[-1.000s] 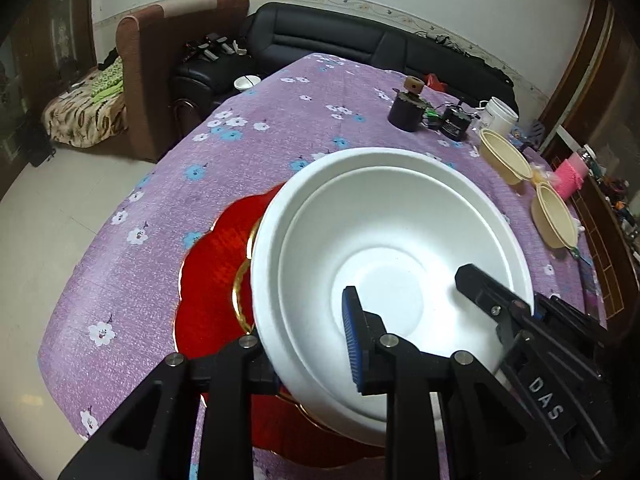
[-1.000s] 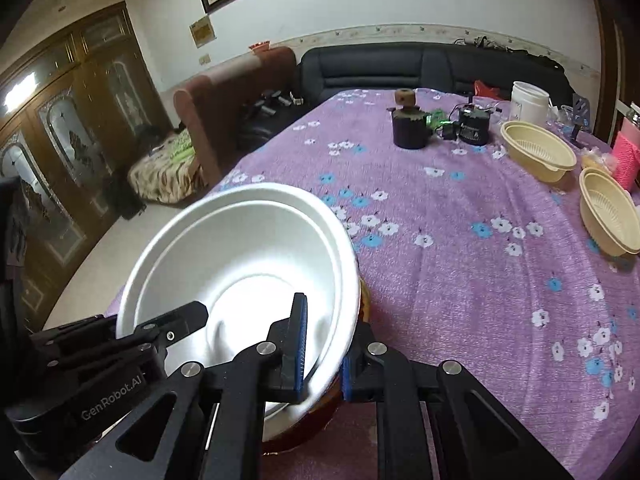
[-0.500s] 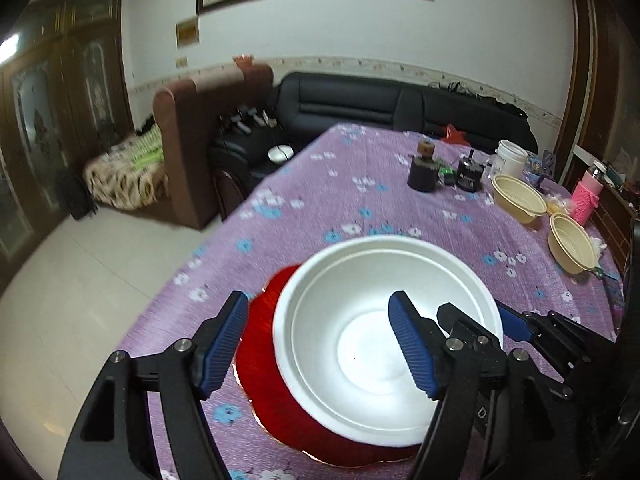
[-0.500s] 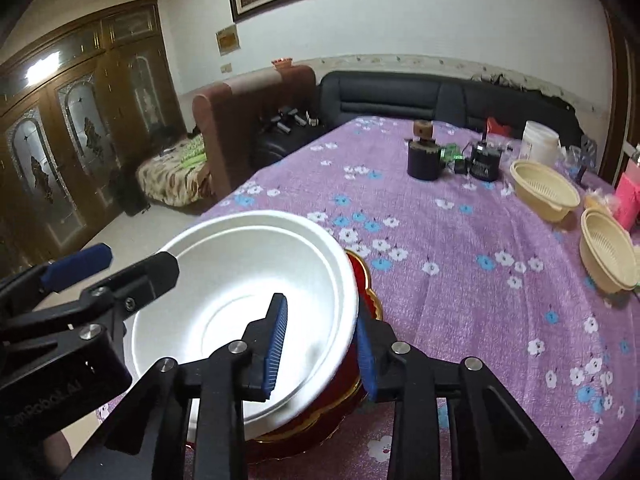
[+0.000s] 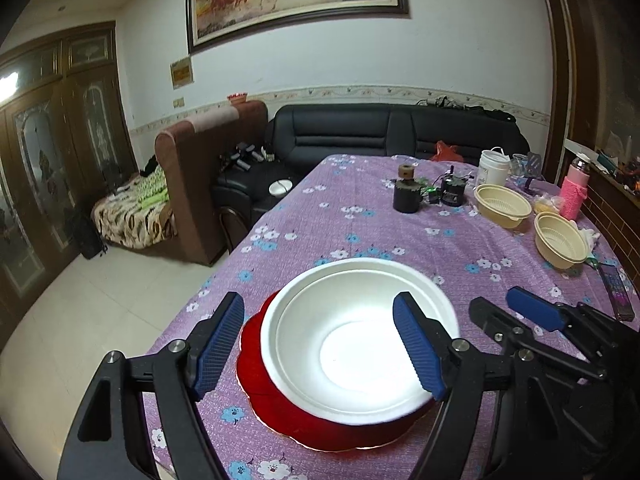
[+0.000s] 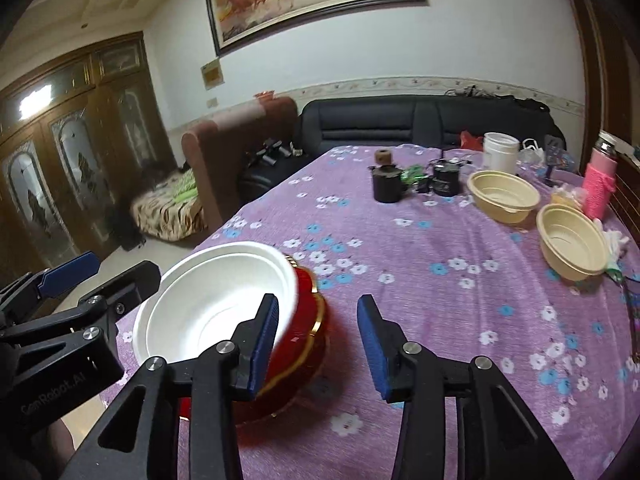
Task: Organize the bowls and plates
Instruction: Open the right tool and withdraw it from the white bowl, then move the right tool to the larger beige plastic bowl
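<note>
Left gripper (image 5: 320, 344) and right gripper (image 6: 316, 342) are seen spread and opening, nothing pinched. The white bowl (image 5: 356, 344) is left nested on the red plate (image 5: 256, 364) at the table's (image 5: 360, 216) near corner (stack looks settled). Both should be backed off cleanly, rim untouched. Both are angled downward.

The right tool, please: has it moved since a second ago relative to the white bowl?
Yes. The right tool has let go of the white bowl rim and backed away; its jaws are opening, nothing pressed between them, the bowl resting on the red plate.
</note>
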A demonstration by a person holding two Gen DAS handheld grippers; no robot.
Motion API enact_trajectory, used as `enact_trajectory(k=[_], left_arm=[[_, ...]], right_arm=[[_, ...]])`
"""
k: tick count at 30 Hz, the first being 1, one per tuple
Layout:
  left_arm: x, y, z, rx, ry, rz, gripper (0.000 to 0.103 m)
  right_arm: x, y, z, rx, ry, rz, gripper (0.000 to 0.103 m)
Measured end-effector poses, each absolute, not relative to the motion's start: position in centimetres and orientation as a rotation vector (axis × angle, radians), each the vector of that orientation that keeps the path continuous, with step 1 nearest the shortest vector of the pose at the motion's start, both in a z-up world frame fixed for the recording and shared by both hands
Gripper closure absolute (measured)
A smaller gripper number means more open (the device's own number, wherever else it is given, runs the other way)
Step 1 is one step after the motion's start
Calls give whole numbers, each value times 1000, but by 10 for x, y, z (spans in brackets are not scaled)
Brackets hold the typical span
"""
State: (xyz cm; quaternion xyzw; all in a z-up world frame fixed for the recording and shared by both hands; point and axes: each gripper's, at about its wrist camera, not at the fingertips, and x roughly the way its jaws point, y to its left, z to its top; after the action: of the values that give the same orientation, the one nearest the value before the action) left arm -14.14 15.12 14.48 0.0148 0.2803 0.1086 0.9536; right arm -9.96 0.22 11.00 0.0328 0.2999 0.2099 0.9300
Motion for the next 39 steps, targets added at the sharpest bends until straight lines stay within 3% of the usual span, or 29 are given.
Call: enact_trajectory(k=[39], left_arm=[[-147,22,154,279,524,82,21]], right_arm=[[-110,-141,98,210,615,214,54]])
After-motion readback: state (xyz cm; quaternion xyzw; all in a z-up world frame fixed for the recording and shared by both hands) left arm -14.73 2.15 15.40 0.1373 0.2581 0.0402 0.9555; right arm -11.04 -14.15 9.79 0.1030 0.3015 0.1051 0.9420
